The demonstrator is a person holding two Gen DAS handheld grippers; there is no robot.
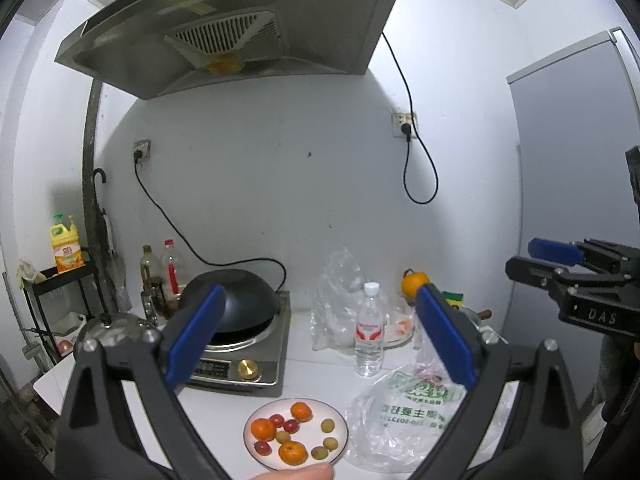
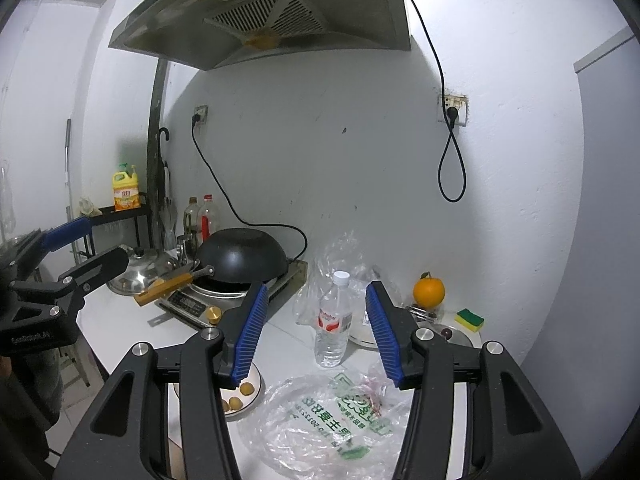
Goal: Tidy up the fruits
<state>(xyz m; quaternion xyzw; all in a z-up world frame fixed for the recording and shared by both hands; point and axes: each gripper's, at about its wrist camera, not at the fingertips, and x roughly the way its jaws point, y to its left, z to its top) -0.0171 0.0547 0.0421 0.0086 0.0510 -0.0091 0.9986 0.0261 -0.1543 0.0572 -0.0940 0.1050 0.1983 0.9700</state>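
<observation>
Both wrist views face the wall, sharing plate [image 1: 338, 424], bag [image 2: 320, 420]

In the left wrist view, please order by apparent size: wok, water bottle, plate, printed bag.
1. Wok
2. Printed bag and plate: they look alike, and both lie nearer the camera, so unranked
3. Water bottle

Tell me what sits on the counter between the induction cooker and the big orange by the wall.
Between the induction cooker and the big orange stand a clear crumpled bag and an upright water bottle, seen in both wrist views.
</observation>
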